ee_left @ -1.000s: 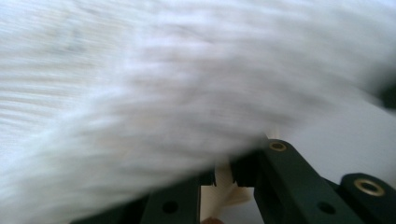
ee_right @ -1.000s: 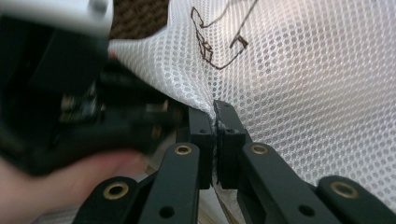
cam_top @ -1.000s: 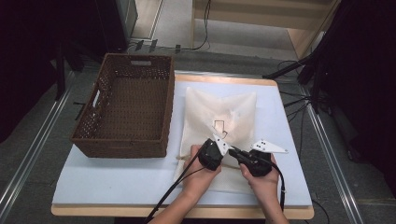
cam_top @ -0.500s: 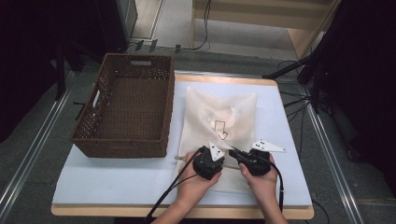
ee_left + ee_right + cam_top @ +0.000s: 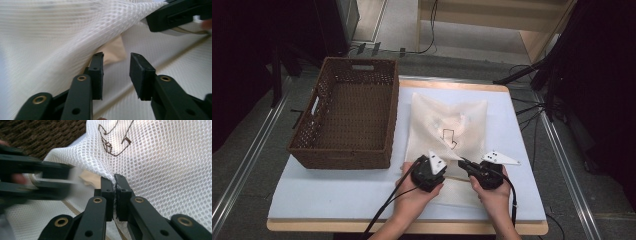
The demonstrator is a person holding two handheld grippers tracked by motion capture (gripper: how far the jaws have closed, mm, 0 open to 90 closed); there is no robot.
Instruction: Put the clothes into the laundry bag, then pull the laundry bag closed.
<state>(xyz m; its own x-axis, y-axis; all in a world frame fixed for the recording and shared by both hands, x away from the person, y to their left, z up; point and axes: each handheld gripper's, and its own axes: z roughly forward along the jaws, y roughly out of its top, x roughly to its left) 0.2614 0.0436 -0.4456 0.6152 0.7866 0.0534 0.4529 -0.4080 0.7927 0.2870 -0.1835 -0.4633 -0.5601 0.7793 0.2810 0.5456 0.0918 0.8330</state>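
Observation:
A white mesh bag (image 5: 452, 120) with a brown arrow-like mark (image 5: 448, 137) lies flat on the table's pale blue cover. My right gripper (image 5: 115, 195) is shut on a pinched fold of the mesh (image 5: 162, 165) at the bag's near edge, lifting it a little (image 5: 460, 161). My left gripper (image 5: 116, 72) stands just to its left (image 5: 439, 167). Its jaws have just been opening and nothing is between the pads. Beyond its tips the raised mesh (image 5: 62, 30) shows a beige patch (image 5: 113, 53) underneath. The right gripper's jaws (image 5: 175, 15) cross the top right of the left gripper view.
A brown wicker basket (image 5: 347, 117) stands on the table's left half, close beside the bag. The pale blue cover (image 5: 337, 195) spreads to the near edge. Cables trail from both grippers toward the person. Stands and cables lie on the floor at the right.
My left gripper has drawn back a little to the left and toward the person, away from the right one, and its jaws have opened. The right gripper has kept still on the mesh.

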